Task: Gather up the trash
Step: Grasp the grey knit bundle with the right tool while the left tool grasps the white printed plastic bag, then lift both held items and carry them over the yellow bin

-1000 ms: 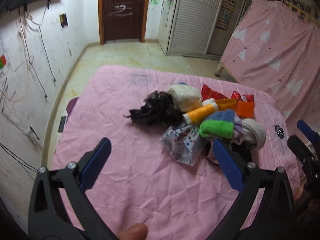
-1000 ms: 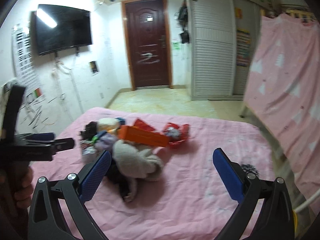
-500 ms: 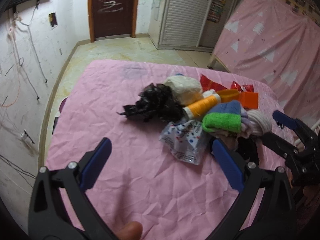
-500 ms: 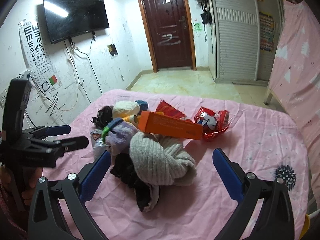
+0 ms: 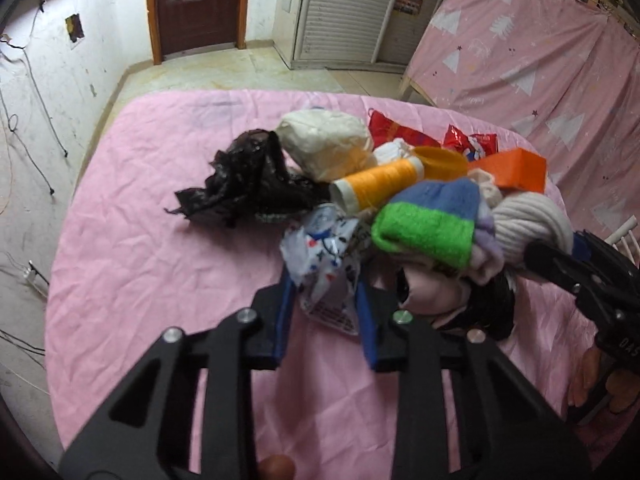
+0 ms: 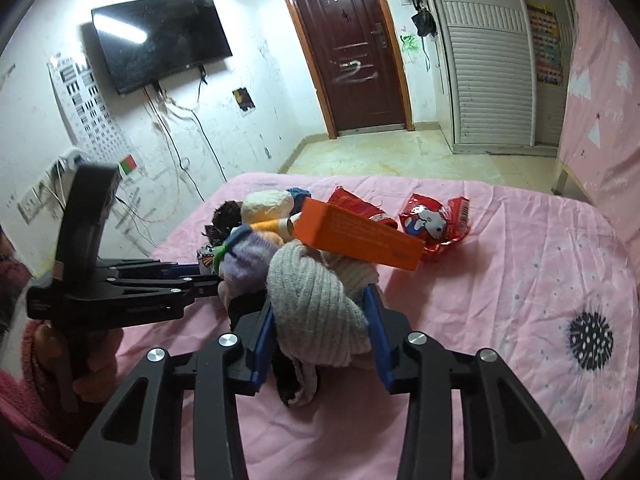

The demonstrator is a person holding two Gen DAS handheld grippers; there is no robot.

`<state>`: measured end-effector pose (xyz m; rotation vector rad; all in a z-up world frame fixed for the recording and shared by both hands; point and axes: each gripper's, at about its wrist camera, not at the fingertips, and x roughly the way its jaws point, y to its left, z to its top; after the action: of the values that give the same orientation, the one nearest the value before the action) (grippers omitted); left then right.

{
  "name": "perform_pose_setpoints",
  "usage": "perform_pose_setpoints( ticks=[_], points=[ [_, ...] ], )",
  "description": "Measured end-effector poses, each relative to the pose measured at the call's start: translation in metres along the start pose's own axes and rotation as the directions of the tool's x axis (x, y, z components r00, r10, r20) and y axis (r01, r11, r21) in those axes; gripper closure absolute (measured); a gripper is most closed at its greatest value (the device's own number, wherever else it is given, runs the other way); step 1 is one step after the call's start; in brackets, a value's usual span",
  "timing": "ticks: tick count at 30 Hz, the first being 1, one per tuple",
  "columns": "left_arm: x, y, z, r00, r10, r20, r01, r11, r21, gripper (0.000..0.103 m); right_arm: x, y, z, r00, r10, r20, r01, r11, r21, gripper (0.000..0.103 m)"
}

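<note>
- Left gripper [image 5: 326,292]: jaws, open a moment ago, now closed on printed wrapper [image 5: 324,256].
- Right gripper [image 6: 320,320]: jaws likewise closed on grey knit bundle [image 6: 316,304].
- Both pickups apparently secured; ready to lift from bed [image 6: 500,280].

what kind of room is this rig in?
Most likely a bedroom at home: a bed with a pink quilt, a wall-mounted TV, a wooden door and louvred wardrobe doors. An eye chart hangs by the TV.

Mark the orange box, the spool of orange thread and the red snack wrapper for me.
orange box [image 6: 360,238]: right wrist view, on its long printed side.
spool of orange thread [image 5: 380,182]: left wrist view, on the wound thread.
red snack wrapper [image 6: 434,222]: right wrist view, on the cartoon print.
</note>
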<state>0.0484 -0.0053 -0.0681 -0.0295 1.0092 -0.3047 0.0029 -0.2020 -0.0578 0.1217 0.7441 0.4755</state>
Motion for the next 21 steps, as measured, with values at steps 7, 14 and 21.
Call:
perform_pose_setpoints(
  ticks=[7,14,21],
  points=[
    [-0.042,0.003,-0.009,0.996,0.045,0.076,-0.044,0.999,-0.02,0.077,-0.033,-0.006,-0.002,0.988,0.148,0.047,-0.15,0.987,0.06,0.068],
    [-0.075,-0.009,-0.011,0.982,0.099,0.161,-0.096,0.995,-0.023,0.077,-0.063,-0.007,0.006,0.963,0.231,0.137,-0.242,0.968,0.07,0.072],
    [-0.069,-0.036,-0.02,0.982,0.102,0.157,-0.107,0.994,0.021,0.077,-0.06,-0.02,-0.006,0.985,0.147,0.089,-0.154,0.985,0.083,0.074]
  ],
)
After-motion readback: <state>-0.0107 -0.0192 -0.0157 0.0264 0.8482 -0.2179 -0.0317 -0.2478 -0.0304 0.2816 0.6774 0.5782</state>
